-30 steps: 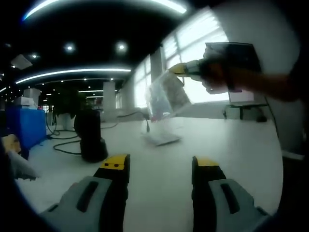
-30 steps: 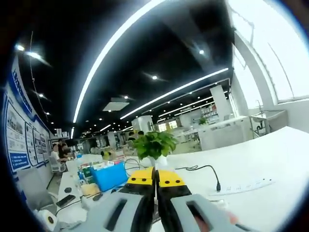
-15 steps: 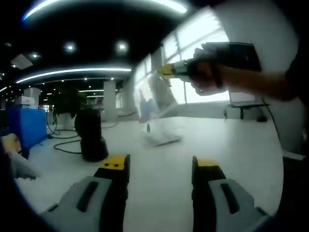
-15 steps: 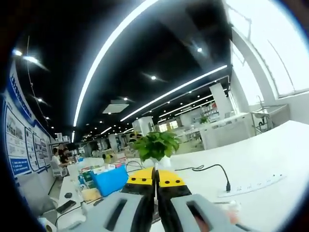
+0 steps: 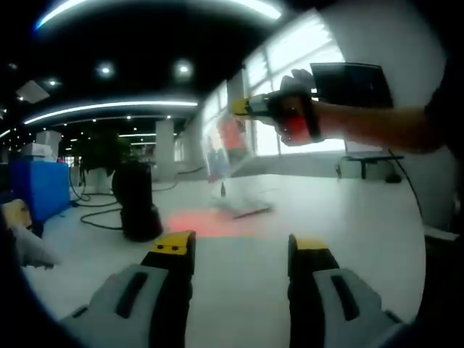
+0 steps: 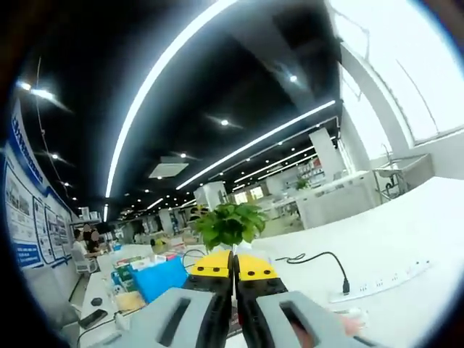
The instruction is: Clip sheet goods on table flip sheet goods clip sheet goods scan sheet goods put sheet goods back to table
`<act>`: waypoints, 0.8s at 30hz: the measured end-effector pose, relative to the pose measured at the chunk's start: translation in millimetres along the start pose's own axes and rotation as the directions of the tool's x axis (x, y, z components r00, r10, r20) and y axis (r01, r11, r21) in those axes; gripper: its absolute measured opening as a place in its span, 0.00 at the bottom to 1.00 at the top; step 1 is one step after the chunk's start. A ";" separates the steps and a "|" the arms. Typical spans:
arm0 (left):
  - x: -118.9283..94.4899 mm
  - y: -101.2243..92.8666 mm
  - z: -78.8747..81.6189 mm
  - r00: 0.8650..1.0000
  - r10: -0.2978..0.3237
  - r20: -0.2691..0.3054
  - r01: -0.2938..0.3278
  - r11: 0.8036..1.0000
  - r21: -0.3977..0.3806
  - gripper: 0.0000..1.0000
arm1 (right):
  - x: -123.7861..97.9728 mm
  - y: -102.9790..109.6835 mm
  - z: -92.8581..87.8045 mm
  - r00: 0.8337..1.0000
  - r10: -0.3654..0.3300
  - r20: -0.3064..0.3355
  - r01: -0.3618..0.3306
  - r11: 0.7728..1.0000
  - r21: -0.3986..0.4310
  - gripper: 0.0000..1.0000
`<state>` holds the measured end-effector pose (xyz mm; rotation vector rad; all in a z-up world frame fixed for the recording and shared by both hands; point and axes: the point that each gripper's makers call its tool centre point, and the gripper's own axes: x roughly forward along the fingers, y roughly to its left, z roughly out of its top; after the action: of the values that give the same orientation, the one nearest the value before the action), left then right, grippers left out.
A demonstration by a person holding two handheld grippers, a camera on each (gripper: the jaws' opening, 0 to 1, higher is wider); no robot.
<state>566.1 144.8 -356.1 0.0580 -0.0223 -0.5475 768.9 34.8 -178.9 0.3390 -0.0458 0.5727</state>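
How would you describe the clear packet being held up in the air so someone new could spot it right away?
In the left gripper view, start from the bright windows behind the white table. In front of them the right gripper is raised, jaws shut on the top edge of the sheet goods, which hang above the table. They are see-through with red and blue print, unlike the flat pale item lying on the table below.

Potted plant [image 6: 228, 223]; power strip [image 6: 377, 283] (white); blue box [image 6: 161, 278]
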 end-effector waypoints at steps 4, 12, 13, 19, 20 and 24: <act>-1.5 -0.4 1.1 1.000 0.000 0.004 0.000 1.000 0.000 0.44 | 10.0 2.3 -1.8 1.000 -0.003 0.007 0.003 1.000 -0.005 0.00; -1.6 -0.3 1.7 1.000 0.000 0.010 0.000 1.000 -0.008 0.43 | 23.0 4.5 -4.7 0.997 -0.042 0.058 0.050 0.989 -0.137 0.00; -1.8 0.2 2.1 1.000 0.001 0.010 -0.001 1.000 -0.011 0.43 | 23.6 7.2 -6.1 0.997 -0.037 0.062 0.045 0.991 -0.129 0.00; -2.0 -0.3 2.2 1.000 -0.003 0.012 0.004 1.000 -0.017 0.43 | 33.8 6.6 -12.6 0.996 -0.063 0.067 0.071 0.988 -0.136 0.00; -1.9 -0.6 2.3 1.000 -0.005 0.012 0.005 1.000 -0.018 0.43 | 36.1 5.6 -12.5 0.995 -0.067 0.072 0.077 0.986 -0.149 0.00; -1.7 -1.3 2.7 1.000 -0.008 0.015 0.008 1.000 -0.018 0.43 | 39.2 10.2 -20.6 0.995 -0.068 0.072 0.079 0.984 -0.158 0.00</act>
<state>563.8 144.5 -353.5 0.0370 -0.0313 -0.5564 795.4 70.0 -189.8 0.2014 -0.1424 0.4812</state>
